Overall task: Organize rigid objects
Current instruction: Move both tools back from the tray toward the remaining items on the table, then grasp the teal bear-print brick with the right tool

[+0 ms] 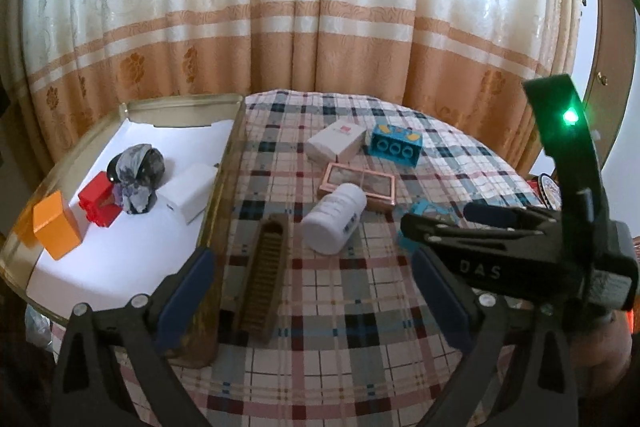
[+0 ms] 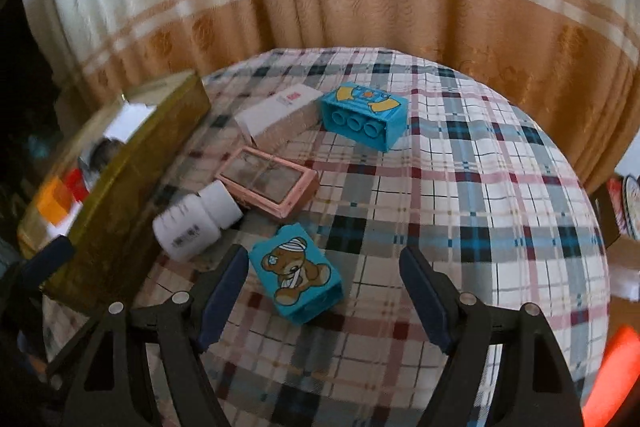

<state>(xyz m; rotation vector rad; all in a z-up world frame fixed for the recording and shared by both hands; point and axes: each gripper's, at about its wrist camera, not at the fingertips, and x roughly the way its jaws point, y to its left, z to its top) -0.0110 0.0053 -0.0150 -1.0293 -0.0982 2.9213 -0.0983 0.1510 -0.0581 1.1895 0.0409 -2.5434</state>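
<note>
The right gripper (image 2: pixel 324 291) is closest, and its jaws stand wide with nothing pressed between them. A blue bear block (image 2: pixel 298 273) lies flat on the cloth between the two fingers, nearer the left one, so I think this block is the next thing to be picked up. The left gripper (image 1: pixel 312 291) also has its jaws wide and holds nothing. It hangs over the gap beside the tray, maybe so it stays out of the way.

Now from big to small. The round table (image 2: pixel 500 187) wears a checked cloth. The gold tray (image 1: pixel 224 187) sits at its left side, and this looks like the place where things get put away. Inside it are an orange box (image 1: pixel 56 225), a red block (image 1: pixel 98 205), a white box (image 1: pixel 190 197) and a grey lumpy thing (image 1: pixel 138 177) that I cannot make out well.

Not yet put away on the cloth are a brown comb (image 1: pixel 264 279), a white bottle (image 1: pixel 334 217) on its side, a pink case (image 2: pixel 268 181), a white carton (image 2: pixel 280 113) and a blue block with holes (image 2: pixel 366 121).
</note>
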